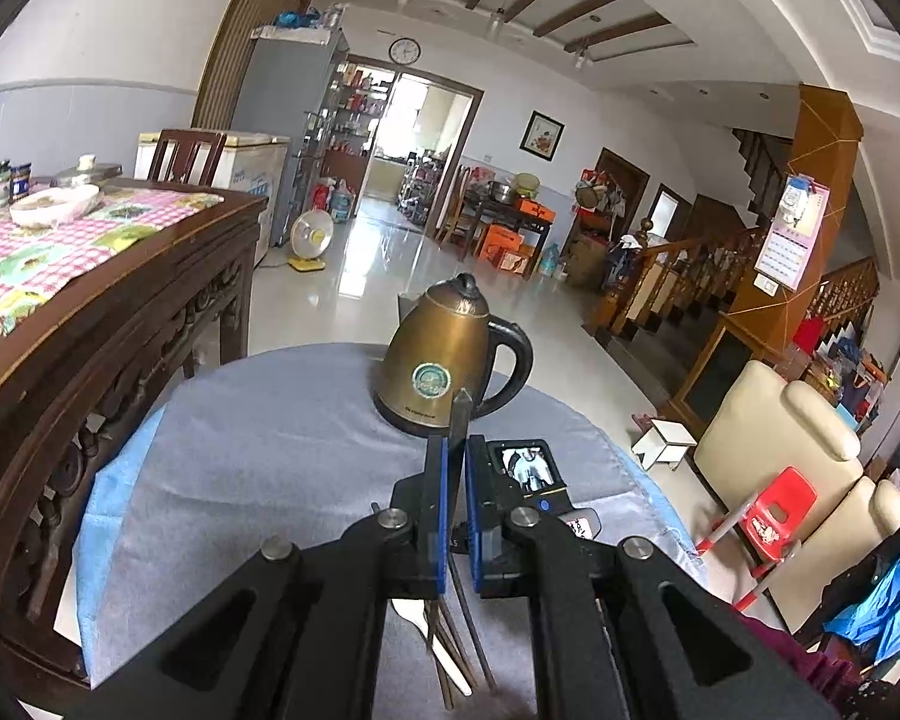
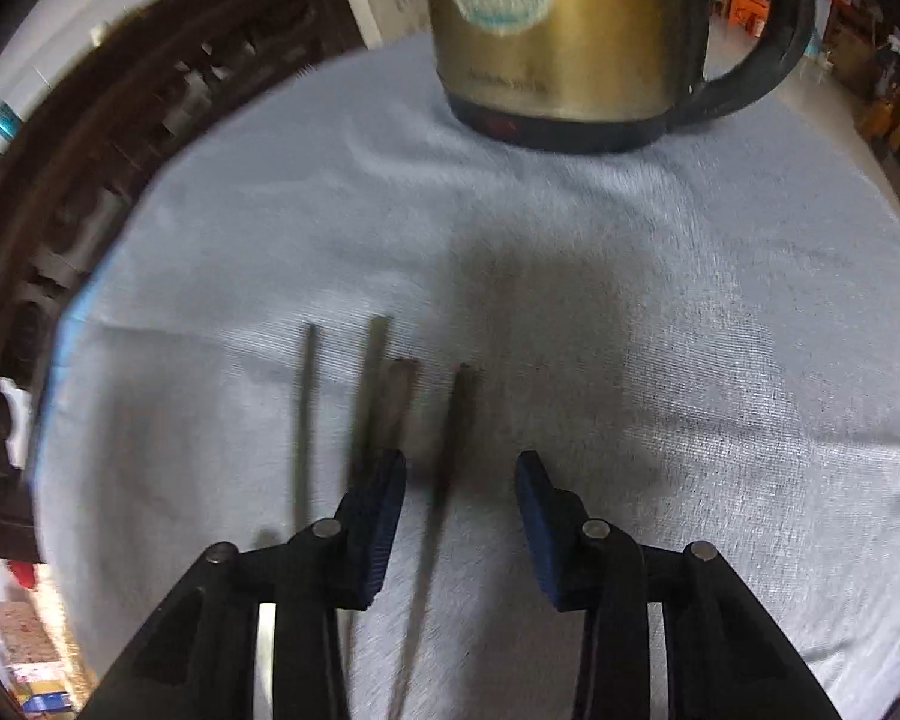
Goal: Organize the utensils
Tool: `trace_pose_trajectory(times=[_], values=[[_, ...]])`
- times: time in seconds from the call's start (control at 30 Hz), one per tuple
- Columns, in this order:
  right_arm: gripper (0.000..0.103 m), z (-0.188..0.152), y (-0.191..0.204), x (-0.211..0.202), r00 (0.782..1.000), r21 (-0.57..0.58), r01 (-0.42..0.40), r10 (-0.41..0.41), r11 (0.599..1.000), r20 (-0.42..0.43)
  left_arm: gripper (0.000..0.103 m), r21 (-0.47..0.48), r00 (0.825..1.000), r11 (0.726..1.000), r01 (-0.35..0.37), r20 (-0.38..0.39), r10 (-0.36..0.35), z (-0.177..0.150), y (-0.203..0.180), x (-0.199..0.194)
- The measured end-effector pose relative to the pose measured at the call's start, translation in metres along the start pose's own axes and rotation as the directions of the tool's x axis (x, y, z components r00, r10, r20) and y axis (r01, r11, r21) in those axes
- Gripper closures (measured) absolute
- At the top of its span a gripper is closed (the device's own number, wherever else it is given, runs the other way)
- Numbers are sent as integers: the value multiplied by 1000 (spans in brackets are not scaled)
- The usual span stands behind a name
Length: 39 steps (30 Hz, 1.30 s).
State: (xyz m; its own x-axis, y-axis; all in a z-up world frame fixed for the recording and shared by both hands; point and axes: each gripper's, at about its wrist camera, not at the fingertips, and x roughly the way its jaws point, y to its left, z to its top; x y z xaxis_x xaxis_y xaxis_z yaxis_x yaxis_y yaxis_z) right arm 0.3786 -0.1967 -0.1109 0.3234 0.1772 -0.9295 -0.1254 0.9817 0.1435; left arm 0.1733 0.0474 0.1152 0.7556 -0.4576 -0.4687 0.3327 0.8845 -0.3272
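Note:
My left gripper [image 1: 455, 450] is shut on a dark chopstick [image 1: 459, 414], whose end sticks up past the blue pads in front of the kettle. Below that gripper, a white plastic utensil [image 1: 429, 630] and more chopsticks [image 1: 450, 642] lie on the cloth. In the right wrist view, several dark chopsticks [image 2: 372, 384] lie side by side on the grey-blue cloth [image 2: 690, 330]. My right gripper [image 2: 459, 465] points down over them, open. One chopstick [image 2: 450, 438] runs between its fingers, nearer the left pad [image 2: 384, 498], and neither pad presses on it.
A brass-coloured electric kettle [image 1: 444, 354] with a black handle stands at the far side of the round cloth-covered table [image 1: 270, 450]. A small device with a screen [image 1: 525, 465] lies to its right. A carved dark wooden table [image 1: 120, 312] stands close on the left.

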Motion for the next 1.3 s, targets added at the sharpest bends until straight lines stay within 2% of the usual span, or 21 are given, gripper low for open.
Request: trace_pose_trajectory(times=[0.07, 0.17, 0.33, 0.47, 0.57, 0.67, 0.8, 0.9, 0.93, 0.97, 1.03, 1.07, 1.17, 1.2, 1.23, 1.27, 1.3], values=[[70, 1, 2, 2, 1000, -15, -7, 7, 1000, -8, 98, -5, 1000, 1000, -2, -4, 2, -1, 2, 4], [92, 2, 4, 5, 1000, -42, 22, -22, 999, -11, 98, -19, 1000, 1000, -9, -10, 9, -1, 3, 8], [96, -8, -7, -4, 1000, -14, 12, -12, 1000, 25, 98, -19, 1000, 1000, -22, -14, 21, -4, -2, 4], [96, -35, -27, -46, 991, 38, -32, 27, 999, 132, 98, -2, 1000, 1000, -28, -1, 28, -6, -11, -7], [96, -58, -39, -87, 972, 49, -58, 46, 997, 229, 98, 6, 1000, 1000, -24, 7, 24, -9, -20, -17], [96, -84, -47, -130, 937, 56, -93, 69, 994, 342, 98, 23, 1000, 1000, -17, 22, 16, -13, -29, -28], [96, -127, -47, -180, 874, 48, -93, 58, 995, 483, 98, 32, 999, 999, -42, 31, 41, -23, -30, -39], [96, -155, -41, -216, 823, 37, -84, 49, 996, 566, 98, -17, 997, 997, -76, 11, 76, -33, -15, -43], [96, -166, -39, -230, 801, 31, -80, 45, 996, 598, 98, -47, 995, 993, -105, -5, 105, -38, -3, -43], [96, -169, -34, -237, 787, 28, -75, 42, 997, 615, 98, -72, 992, 989, -127, -21, 126, -42, 6, -42], [96, -183, -30, -261, 745, 20, -76, 43, 997, 665, 98, -138, 985, 977, -162, -76, 153, -54, 31, -39], [96, -185, -27, -269, 731, 17, -78, 45, 997, 681, 98, -170, 982, 970, -175, -106, 158, -60, 43, -37], [96, -195, -20, -304, 667, 4, -99, 63, 995, 743, 97, -248, 961, 939, -240, -195, 195, -82, 76, -28], [96, -196, -17, -312, 647, -2, -105, 70, 994, 759, 97, -281, 949, 921, -269, -240, 204, -92, 89, -23], [96, -200, -13, -325, 617, -11, -111, 77, 994, 783, 97, -303, 941, 909, -287, -267, 208, -99, 97, -20], [96, -202, -10, -333, 599, -18, -115, 84, 993, 797, 96, -341, 928, 886, -314, -305, 212, -110, 110, -16], [96, -207, -5, -345, 569, -31, -124, 97, 992, 817, 95, -366, 921, 870, -330, -326, 212, -118, 118, -14]])
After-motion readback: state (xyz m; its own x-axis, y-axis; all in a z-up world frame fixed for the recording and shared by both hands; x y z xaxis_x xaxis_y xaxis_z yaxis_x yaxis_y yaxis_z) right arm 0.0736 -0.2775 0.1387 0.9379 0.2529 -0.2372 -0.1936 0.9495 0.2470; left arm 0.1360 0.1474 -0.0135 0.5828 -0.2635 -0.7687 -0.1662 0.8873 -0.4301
